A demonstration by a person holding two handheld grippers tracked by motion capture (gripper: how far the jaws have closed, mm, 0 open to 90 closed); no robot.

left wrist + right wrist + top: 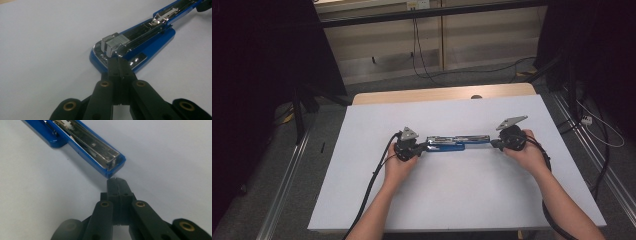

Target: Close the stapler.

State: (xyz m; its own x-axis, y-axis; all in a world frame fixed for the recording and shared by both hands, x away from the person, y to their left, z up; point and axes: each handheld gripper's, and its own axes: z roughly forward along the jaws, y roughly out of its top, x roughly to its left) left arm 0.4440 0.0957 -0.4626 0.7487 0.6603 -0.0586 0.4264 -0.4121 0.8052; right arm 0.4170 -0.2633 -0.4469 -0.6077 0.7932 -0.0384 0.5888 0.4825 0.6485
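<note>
Item: blue plastic stapler with chrome metal staple channel (452, 142), swung fully open so base and top arm lie in one long line.
Location: middle of the white rectangular surface (452, 200), lying flat, lengthwise between the two hand-held grippers.
Stapler, base end: in the left gripper view the broad blue base (150, 47) carries a grey block of staples (113, 45) at the front of the chrome rail.
Stapler, arm end: in the right gripper view the narrow blue arm (100, 152) shows its open metal channel facing up.
Left hand-held gripper (419, 148): jaws pressed together with nothing between them; tips resting on the front lip of the base (119, 63).
Right hand-held gripper (495, 143): jaws likewise closed and empty; tips (117, 182) just short of the arm's end, a thin gap visible.
Hands: each holds its tool low over the surface.
</note>
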